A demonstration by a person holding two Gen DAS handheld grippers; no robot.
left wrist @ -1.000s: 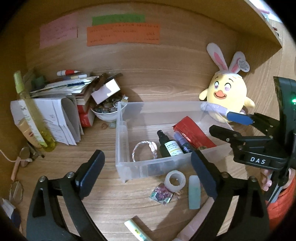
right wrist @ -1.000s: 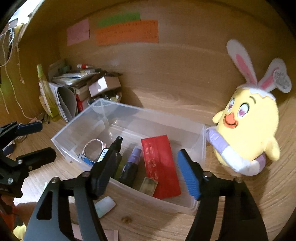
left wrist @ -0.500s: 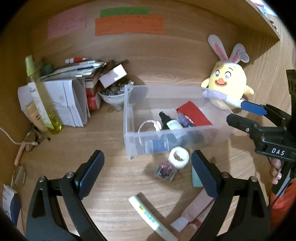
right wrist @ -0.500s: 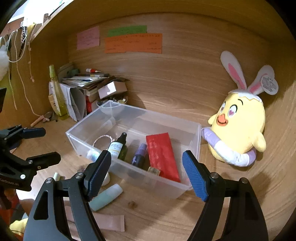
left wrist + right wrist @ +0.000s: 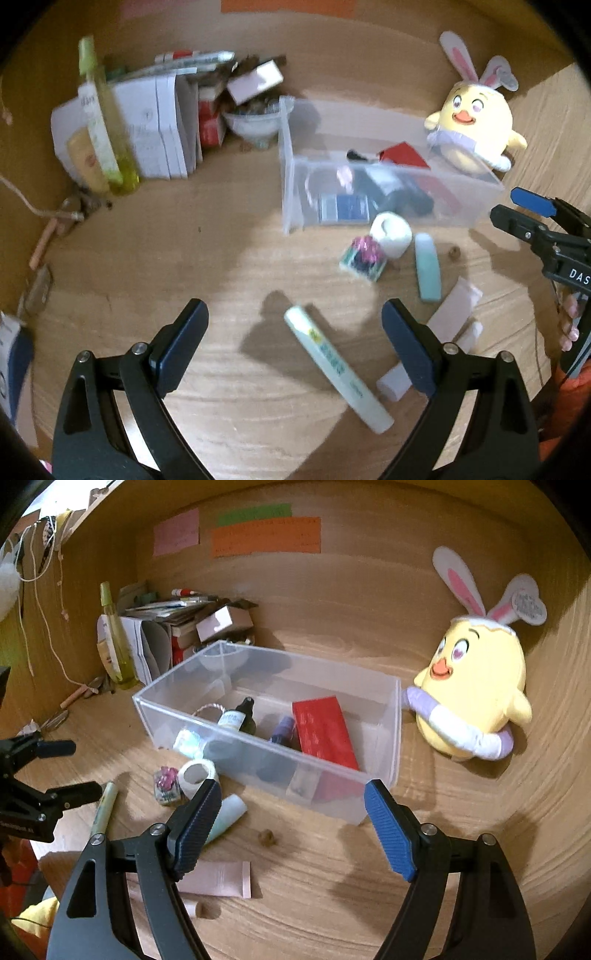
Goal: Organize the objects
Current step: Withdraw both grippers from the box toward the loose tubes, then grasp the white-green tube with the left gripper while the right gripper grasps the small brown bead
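We hold both grippers, left (image 5: 291, 328) and right (image 5: 291, 812), with fingers wide and empty, near the clear box (image 5: 380, 771), a pale tube (image 5: 336, 365) lying before it.

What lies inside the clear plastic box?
Inside the clear plastic box: red packet, dark dropper bottle, purple bottle, bracelet. Items against the front wall are blurred.

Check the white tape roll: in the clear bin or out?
Out. The white tape roll lies on the desk against the clear bin's front wall.
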